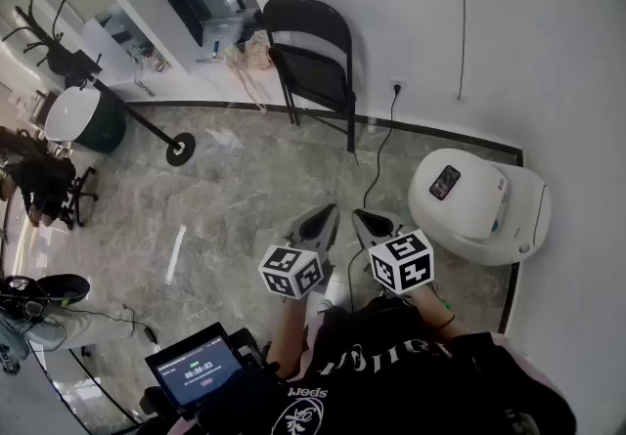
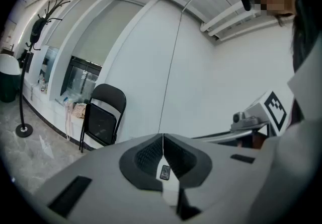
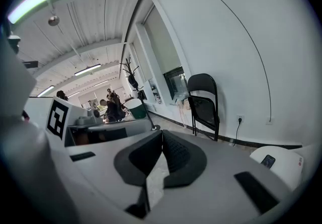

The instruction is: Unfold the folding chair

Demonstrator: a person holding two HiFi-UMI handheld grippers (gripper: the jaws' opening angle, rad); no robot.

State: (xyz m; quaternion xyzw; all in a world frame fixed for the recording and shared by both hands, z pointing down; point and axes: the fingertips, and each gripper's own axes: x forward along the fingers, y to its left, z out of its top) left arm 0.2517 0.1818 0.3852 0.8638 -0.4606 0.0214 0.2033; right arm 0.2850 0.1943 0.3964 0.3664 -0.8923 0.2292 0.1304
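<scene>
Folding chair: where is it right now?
Head view, top centre: the folding chair stands against the white wall, just left of the wall socket.

The person [image 1: 391, 394] is wearing a black top [image 1: 430, 369] with white lettering [image 1: 354, 357] printed on it, leaving forearms [image 1: 290, 333] bare
</scene>
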